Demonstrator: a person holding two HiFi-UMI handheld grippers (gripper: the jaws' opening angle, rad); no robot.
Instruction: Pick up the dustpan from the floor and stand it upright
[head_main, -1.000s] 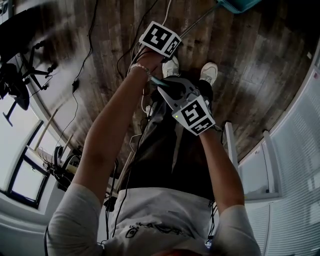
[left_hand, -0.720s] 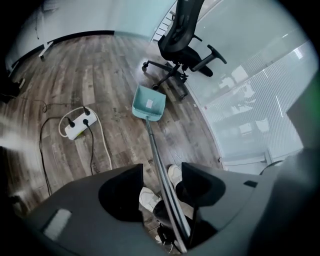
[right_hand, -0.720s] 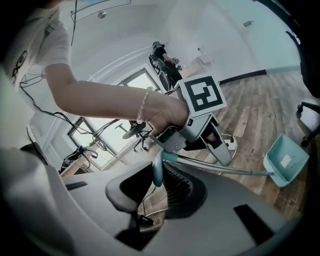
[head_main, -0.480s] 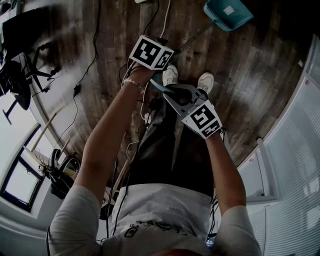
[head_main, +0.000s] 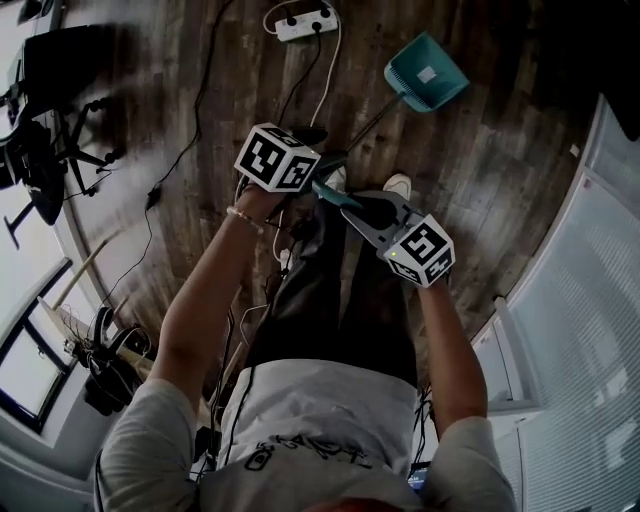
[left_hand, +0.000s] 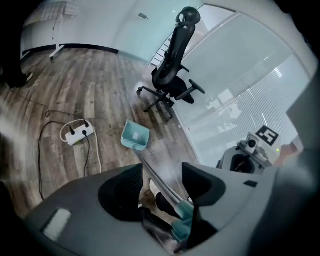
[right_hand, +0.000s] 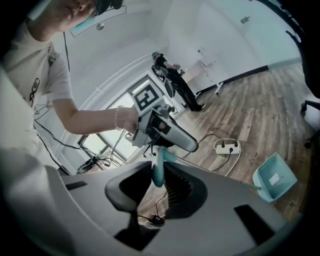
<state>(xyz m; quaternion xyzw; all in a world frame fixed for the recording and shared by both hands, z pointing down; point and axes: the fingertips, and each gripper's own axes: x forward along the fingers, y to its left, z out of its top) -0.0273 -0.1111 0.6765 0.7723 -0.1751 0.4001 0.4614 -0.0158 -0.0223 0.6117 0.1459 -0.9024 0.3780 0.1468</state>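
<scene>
The teal dustpan (head_main: 427, 73) has its pan on the wooden floor ahead of the person's shoes, also seen in the left gripper view (left_hand: 135, 136) and the right gripper view (right_hand: 274, 177). Its long thin handle (head_main: 372, 118) slants up to both grippers. My right gripper (right_hand: 157, 175) is shut on the teal grip (right_hand: 159, 167) at the handle's end, which lies against the ribbed pad. My left gripper (left_hand: 161, 172) stands wide open. The handle (left_hand: 159, 181) passes between its jaws, nearer the right one, and neither pad presses on it. In the head view, the left gripper (head_main: 300, 150) is just left of the right gripper (head_main: 340, 192).
A white power strip (head_main: 300, 22) with cables lies on the floor beyond the pan (left_hand: 77, 132). A black office chair (left_hand: 172, 75) stands by the glass wall behind the dustpan. More chairs and gear (head_main: 40, 150) stand at the left. White blinds (head_main: 590, 300) run along the right.
Both hands have come up towards the head camera with the handle end. The pan has slid further into the head view and the power strip now shows at the top.
</scene>
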